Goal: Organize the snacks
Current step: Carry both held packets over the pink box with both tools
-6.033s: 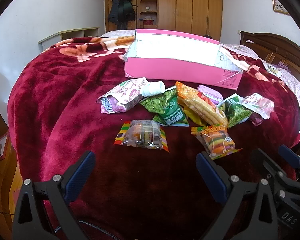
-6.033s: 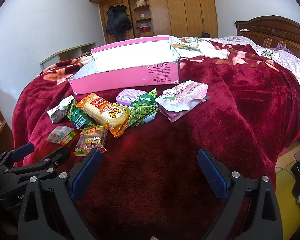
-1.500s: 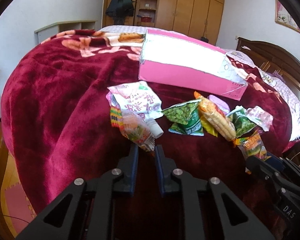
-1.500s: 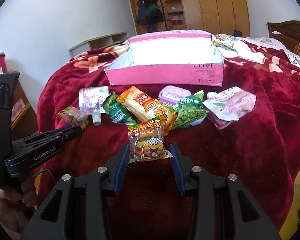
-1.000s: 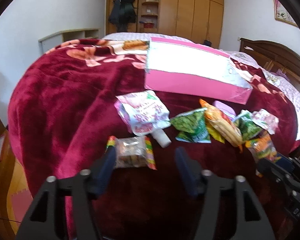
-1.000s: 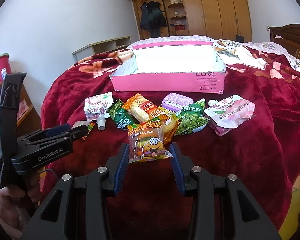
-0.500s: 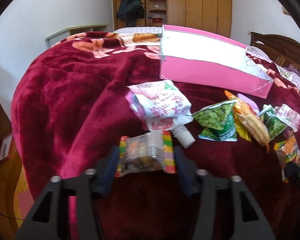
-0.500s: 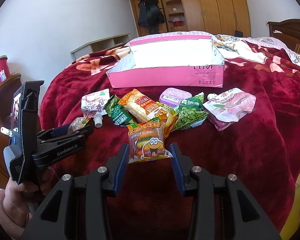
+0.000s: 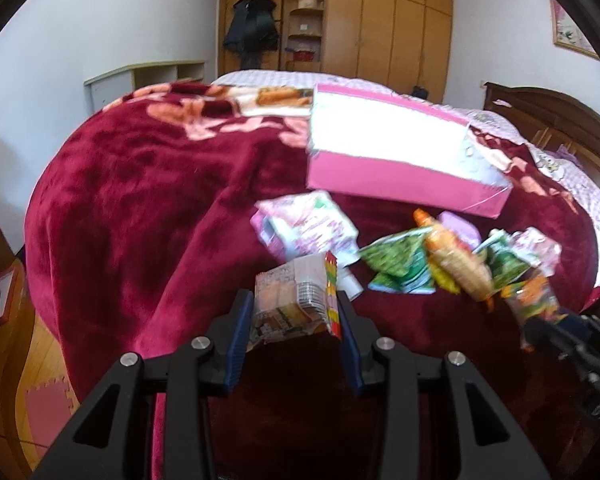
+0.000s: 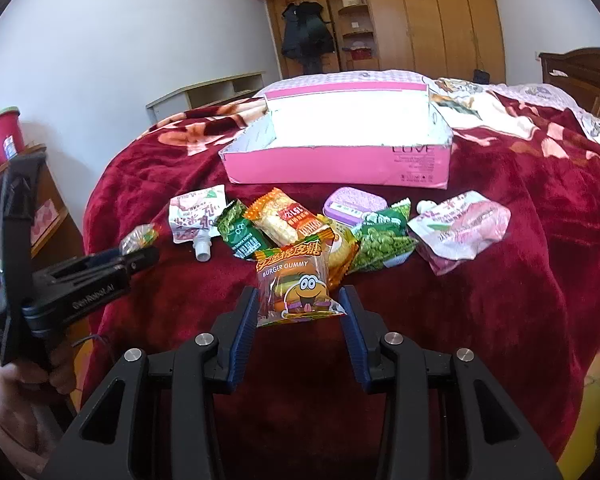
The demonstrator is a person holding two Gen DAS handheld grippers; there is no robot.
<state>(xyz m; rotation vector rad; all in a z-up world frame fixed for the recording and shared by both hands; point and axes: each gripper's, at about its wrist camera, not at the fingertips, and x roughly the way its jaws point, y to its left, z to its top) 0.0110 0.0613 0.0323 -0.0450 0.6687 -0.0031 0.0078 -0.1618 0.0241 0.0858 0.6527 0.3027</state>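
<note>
1. The left claw (image 9: 296,316) pinched a clear candy packet (image 9: 294,306) by its crinkly edges, lifted off the bed (image 9: 140,208); a loose film grip could slip.
2. The right claw (image 10: 300,312) held the burger gummy bag (image 10: 298,286) likewise.
3. The pink box (image 10: 340,164) lay at twelve o'clock; a low carry risked snagging the pea packets (image 10: 382,244) between.

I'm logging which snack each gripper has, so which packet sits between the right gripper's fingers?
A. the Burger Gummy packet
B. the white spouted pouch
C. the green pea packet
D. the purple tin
A: in the right wrist view the right gripper has its blue pads closed against both sides of the Burger Gummy packet, lifted in front of the other snacks.
</note>
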